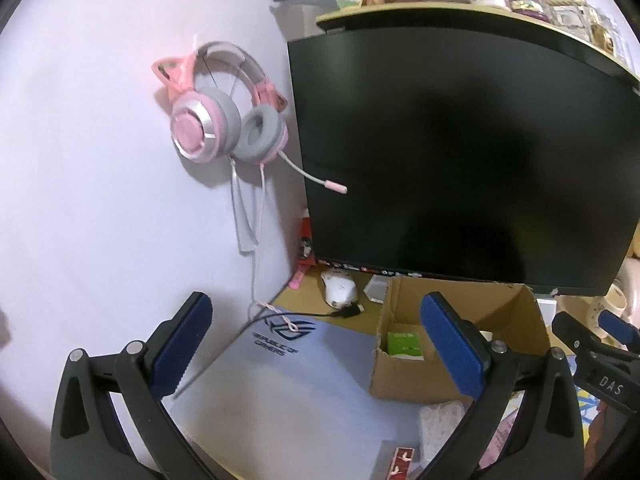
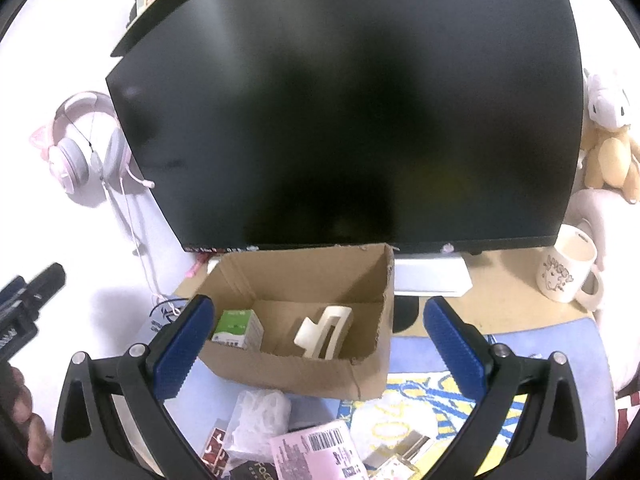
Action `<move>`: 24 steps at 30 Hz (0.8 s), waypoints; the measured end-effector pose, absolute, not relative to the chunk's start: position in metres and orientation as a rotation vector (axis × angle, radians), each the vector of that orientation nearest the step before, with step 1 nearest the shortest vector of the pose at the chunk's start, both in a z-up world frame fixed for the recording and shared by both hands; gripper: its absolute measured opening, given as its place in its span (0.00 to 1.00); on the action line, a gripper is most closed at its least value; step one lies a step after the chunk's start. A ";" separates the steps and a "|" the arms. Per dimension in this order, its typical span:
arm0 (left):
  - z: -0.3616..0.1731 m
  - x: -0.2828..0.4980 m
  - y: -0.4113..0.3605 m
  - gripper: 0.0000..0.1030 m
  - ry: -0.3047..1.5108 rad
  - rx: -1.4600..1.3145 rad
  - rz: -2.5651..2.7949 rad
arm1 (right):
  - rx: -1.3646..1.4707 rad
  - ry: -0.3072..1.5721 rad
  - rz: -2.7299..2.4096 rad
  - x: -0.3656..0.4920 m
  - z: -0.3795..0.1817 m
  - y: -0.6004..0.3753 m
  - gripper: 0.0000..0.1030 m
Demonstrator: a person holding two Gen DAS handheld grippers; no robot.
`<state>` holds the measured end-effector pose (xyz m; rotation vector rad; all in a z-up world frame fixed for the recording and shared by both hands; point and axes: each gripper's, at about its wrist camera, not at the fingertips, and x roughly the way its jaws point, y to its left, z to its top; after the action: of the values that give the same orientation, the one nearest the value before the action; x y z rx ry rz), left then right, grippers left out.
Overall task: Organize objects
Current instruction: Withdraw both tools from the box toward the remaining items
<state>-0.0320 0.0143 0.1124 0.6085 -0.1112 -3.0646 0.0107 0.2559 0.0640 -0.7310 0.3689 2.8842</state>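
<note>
Both hand-held grippers gape wide and empty; the right hand-held gripper [image 2: 310, 350] is nearer the pink packet [image 2: 316, 450], just below-ahead, before the box [image 2: 296, 364]

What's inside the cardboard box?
In the cardboard box are a green-and-white carton and a cream hair claw clip. The near wall hides the front strip of its floor.

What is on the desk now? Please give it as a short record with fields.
container: open cardboard box in front of the monitor
inside box: green carton, white hair clip
outside box, near front: pink label, clear plastic bag
right side: white mug
wall: pink headphones
left hand-held gripper: open, holds nothing
right hand-held gripper: open, holds nothing
</note>
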 end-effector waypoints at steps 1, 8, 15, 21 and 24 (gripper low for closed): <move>0.113 -0.028 0.015 1.00 -0.128 0.589 -3.047 | -0.740 0.363 2.876 0.011 0.063 0.256 1.00; 0.111 -0.014 0.011 1.00 -0.162 0.547 -3.012 | -0.755 0.341 2.872 0.015 0.059 0.249 1.00; 0.099 -0.013 -0.002 1.00 -0.155 0.575 -2.992 | -0.735 0.304 2.860 0.025 0.060 0.240 1.00; 0.088 -0.012 0.001 1.00 -0.189 0.608 -2.978 | -0.741 0.239 2.876 0.032 0.055 0.231 1.00; 0.082 -0.011 0.008 1.00 -0.252 0.607 -2.960 | -0.739 0.218 2.875 0.037 0.045 0.229 1.00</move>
<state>-0.0113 0.0077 0.0821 0.6072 -0.2520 -2.9601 0.0366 0.2290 0.0448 -0.7385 0.2180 2.8754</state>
